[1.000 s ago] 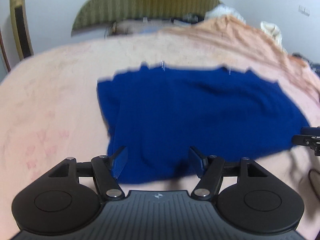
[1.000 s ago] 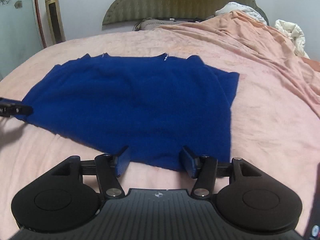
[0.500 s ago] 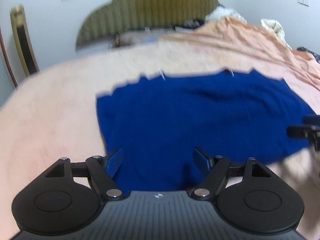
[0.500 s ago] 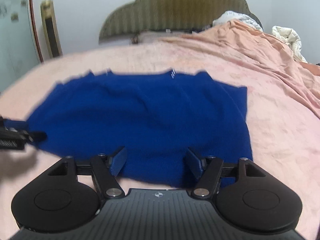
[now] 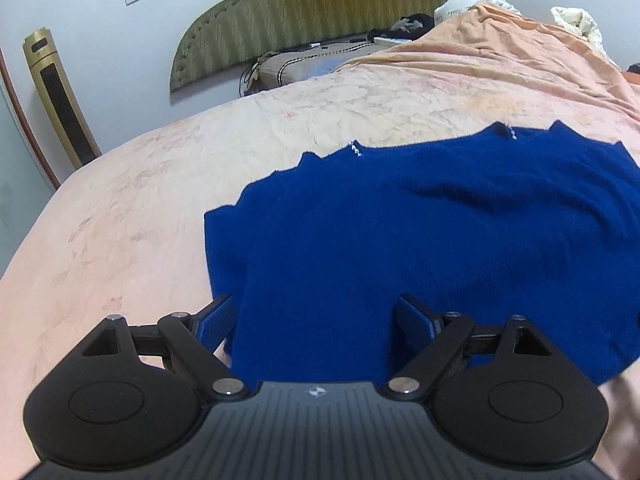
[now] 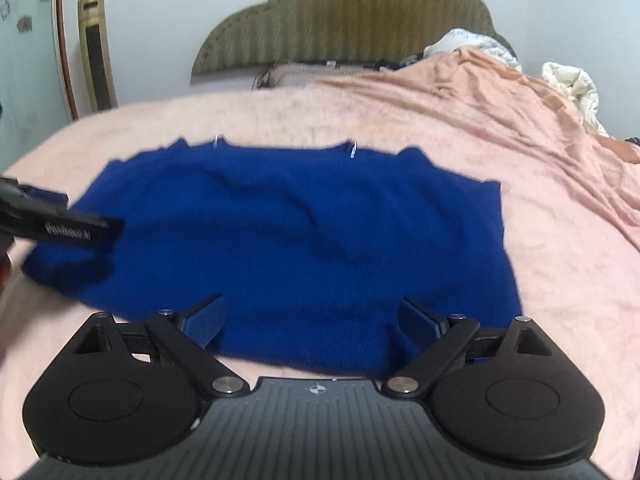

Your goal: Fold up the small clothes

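A dark blue knit garment (image 5: 420, 240) lies spread flat on a pink bedspread (image 5: 120, 208); it also shows in the right wrist view (image 6: 304, 240). My left gripper (image 5: 316, 320) is open, its fingers over the garment's near left hem, holding nothing. My right gripper (image 6: 310, 320) is open over the near right hem, holding nothing. The left gripper also shows at the left edge of the right wrist view (image 6: 56, 224), above the garment's left corner.
An olive headboard (image 5: 312, 12) and pillows stand at the far end. A rumpled peach blanket (image 5: 520, 60) is heaped at the far right. A gold tower fan (image 5: 56, 96) stands by the left wall.
Both grippers have moved forward over the garment's near hem and stayed open. The left gripper has swung in over the garment's left corner. The garment lies as before.
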Motion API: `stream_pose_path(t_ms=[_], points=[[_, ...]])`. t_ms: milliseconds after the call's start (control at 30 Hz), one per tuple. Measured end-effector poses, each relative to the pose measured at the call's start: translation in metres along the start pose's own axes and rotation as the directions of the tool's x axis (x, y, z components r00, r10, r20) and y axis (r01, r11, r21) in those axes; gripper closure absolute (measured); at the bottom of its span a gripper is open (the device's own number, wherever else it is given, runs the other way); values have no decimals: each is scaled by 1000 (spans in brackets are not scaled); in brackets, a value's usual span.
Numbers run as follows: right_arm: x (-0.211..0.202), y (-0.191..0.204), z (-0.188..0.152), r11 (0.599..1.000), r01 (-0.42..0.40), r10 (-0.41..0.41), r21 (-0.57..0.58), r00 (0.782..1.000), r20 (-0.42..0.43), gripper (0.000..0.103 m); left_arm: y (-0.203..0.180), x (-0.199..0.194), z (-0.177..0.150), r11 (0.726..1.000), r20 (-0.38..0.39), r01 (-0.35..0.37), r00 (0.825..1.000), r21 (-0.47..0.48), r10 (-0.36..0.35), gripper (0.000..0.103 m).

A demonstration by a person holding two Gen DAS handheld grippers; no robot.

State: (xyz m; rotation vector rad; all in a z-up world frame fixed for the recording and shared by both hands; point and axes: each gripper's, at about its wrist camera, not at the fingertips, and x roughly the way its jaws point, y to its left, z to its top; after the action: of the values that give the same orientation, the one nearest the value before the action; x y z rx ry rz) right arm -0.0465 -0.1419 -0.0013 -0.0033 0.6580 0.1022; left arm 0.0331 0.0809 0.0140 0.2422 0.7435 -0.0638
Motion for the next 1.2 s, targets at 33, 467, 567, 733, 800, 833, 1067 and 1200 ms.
stream_pose_path(t_ms=[33, 467, 567, 733, 800, 833, 1067, 1200], points=[[0, 1, 2, 1000, 12, -12, -7, 1000, 6, 8, 1, 0, 1, 1000, 0, 3, 1000, -3, -3, 15], [10, 9, -5, 999, 41, -41, 3, 999, -1, 8, 4, 3, 6, 1000, -14, 0, 1000, -21, 0, 15], [16, 7, -10, 999, 41, -41, 4, 999, -28, 8, 2, 3, 5, 1000, -18, 0, 1000, -17, 0, 15], [15, 7, -15, 999, 35, -34, 3, 999, -31, 7, -2, 3, 6, 1000, -18, -6, 1000, 0, 6, 15], [13, 6, -14, 999, 31, -31, 11, 999, -27, 7, -3, 3, 6, 1000, -16, -8, 1000, 3, 8, 15], [13, 5, -14, 999, 30, -29, 15, 999, -25, 7, -4, 3, 7, 1000, -15, -9, 1000, 4, 9, 15], [9, 4, -11, 999, 24, -24, 24, 1000, -12, 7, -1, 2, 8, 1000, -12, -16, 1000, -2, 16, 15], [9, -1, -4, 999, 3, -3, 33, 1000, 14, 7, 7, 2, 19, 999, 17, -30, 999, -20, 31, 15]])
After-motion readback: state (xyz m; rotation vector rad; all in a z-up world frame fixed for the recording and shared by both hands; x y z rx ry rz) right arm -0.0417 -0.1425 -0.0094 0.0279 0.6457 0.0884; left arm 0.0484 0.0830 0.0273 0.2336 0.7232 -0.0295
